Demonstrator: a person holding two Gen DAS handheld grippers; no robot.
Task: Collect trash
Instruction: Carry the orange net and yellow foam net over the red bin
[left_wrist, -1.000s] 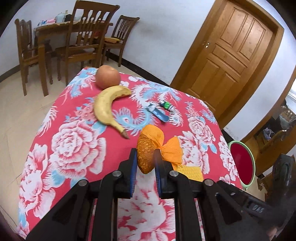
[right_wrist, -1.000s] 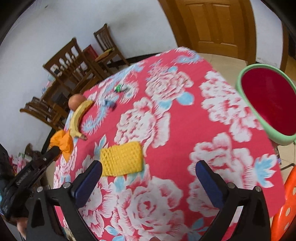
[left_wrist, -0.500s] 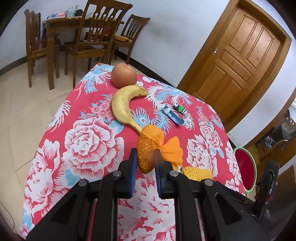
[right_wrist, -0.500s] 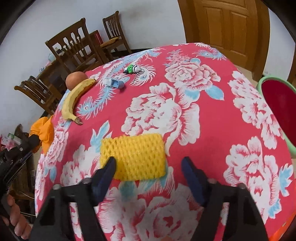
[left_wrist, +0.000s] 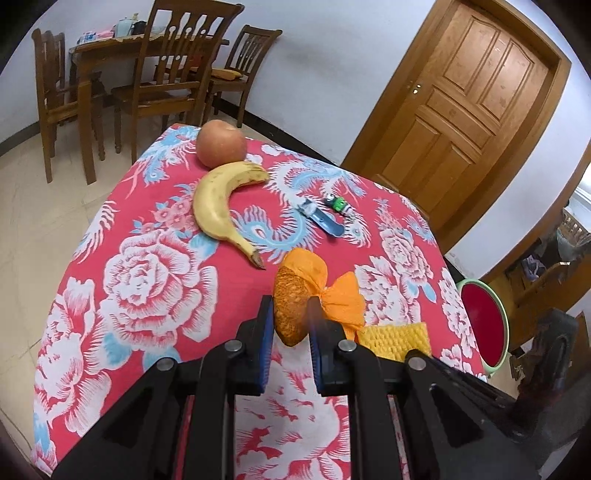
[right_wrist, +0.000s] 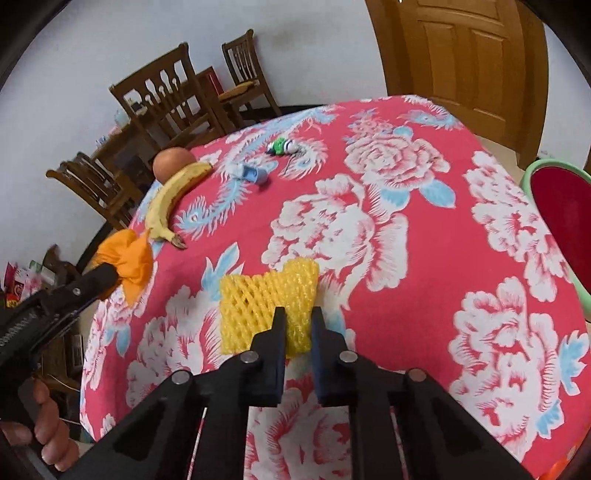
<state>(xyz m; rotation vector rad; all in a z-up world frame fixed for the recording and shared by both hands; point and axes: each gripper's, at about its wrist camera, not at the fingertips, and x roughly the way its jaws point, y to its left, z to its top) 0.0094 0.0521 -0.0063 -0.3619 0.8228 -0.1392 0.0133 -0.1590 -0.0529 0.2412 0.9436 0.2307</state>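
Pinching the near edge of the yellow foam net, the right gripper has just closed its jaws, bunching the mesh between them on the floral tablecloth. The left gripper is clamped on an orange wrapper, held above the cloth. Beyond its fingers lie a banana and an apple; a red bin stands off to their right.

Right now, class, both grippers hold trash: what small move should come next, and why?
Probably lift the right gripper: its jaws have just closed on the yellow foam fruit net, which lies on the flowered tablecloth. The red basin with a green rim waits beside the table.
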